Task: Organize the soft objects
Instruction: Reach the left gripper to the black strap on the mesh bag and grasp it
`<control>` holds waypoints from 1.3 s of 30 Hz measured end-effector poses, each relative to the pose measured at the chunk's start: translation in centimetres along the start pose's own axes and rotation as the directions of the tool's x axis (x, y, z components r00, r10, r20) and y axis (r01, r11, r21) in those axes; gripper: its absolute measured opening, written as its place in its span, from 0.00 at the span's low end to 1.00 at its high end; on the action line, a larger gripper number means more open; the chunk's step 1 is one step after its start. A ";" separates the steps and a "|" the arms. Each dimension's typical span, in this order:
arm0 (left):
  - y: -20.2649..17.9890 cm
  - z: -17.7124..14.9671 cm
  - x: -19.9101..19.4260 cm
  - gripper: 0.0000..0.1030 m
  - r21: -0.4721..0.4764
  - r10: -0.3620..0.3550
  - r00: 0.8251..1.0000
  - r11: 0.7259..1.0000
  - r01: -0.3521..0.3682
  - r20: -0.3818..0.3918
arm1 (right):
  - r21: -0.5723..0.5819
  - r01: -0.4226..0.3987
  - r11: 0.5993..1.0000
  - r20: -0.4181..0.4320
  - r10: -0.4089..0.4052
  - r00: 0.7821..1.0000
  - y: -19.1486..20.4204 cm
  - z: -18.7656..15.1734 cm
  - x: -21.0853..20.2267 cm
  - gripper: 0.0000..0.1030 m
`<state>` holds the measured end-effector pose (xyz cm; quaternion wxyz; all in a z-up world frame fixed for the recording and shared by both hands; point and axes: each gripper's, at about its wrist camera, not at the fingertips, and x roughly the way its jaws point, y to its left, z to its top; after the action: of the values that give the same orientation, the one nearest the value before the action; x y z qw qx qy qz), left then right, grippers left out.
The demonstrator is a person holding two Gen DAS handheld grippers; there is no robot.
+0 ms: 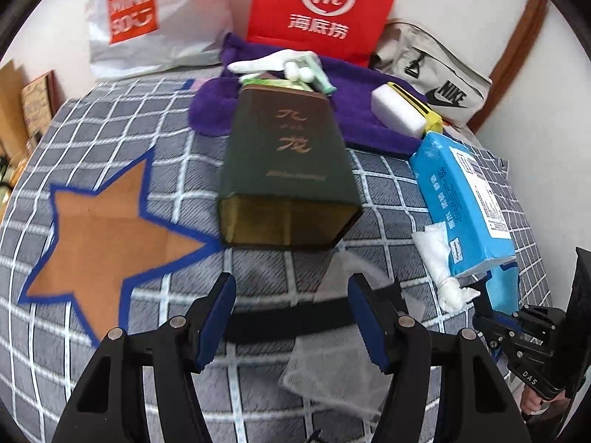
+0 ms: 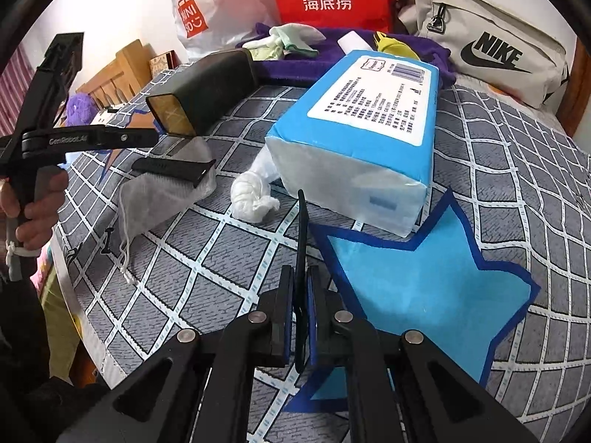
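My left gripper point(image 1: 291, 278) is open, hanging over a grey mesh pouch point(image 1: 325, 369) on the checked bedspread. A black band point(image 1: 288, 323) lies across the pouch under the gap between the jaws. In the right wrist view the same gripper point(image 2: 147, 136) hovers over the pouch point(image 2: 159, 199) and band point(image 2: 173, 168). My right gripper point(image 2: 300, 271) is shut on a thin black strap point(image 2: 301, 229) that sticks up between its pads, just left of a blue star patch point(image 2: 424, 288). A blue tissue pack point(image 2: 362, 129) and a knotted white cloth point(image 2: 251, 195) lie ahead of it.
A dark green box point(image 1: 284, 155) lies on its side, its open end facing me. Behind it a purple towel point(image 1: 354, 103) carries white gloves point(image 1: 280, 62) and a white block point(image 1: 399, 110). An orange star patch point(image 1: 107, 236) is at the left. Bags line the wall: red point(image 1: 325, 7), white point(image 1: 147, 18), beige point(image 1: 436, 74).
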<state>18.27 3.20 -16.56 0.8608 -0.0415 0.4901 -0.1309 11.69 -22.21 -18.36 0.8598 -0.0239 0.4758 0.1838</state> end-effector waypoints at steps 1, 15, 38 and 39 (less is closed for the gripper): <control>-0.2 0.3 0.4 0.59 0.012 0.002 1.000 1.000 -0.002 -0.006 | -0.005 0.000 1.000 0.002 0.000 1.000 0.1 0.0 0.0 0.07; 0.2 -3.4 -0.1 0.58 0.012 -0.122 0.986 0.992 0.124 -0.111 | -0.028 0.011 1.000 0.006 -0.011 1.000 0.3 -0.3 -0.3 0.06; -3.3 -4.3 -0.7 0.20 0.200 0.080 0.993 0.978 -0.062 -0.082 | 0.019 0.001 1.000 0.109 -0.003 0.994 -0.6 -1.2 -4.8 0.05; -3.2 -4.2 -0.8 0.20 0.194 0.065 0.995 0.980 -0.049 -0.078 | 0.012 -0.004 1.000 0.118 0.002 0.993 -0.5 -1.0 -5.1 0.05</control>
<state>13.72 0.56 -17.42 0.8427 0.0615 0.5121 -0.1545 8.56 -24.41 -14.75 0.8862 -0.0070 0.4256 0.1832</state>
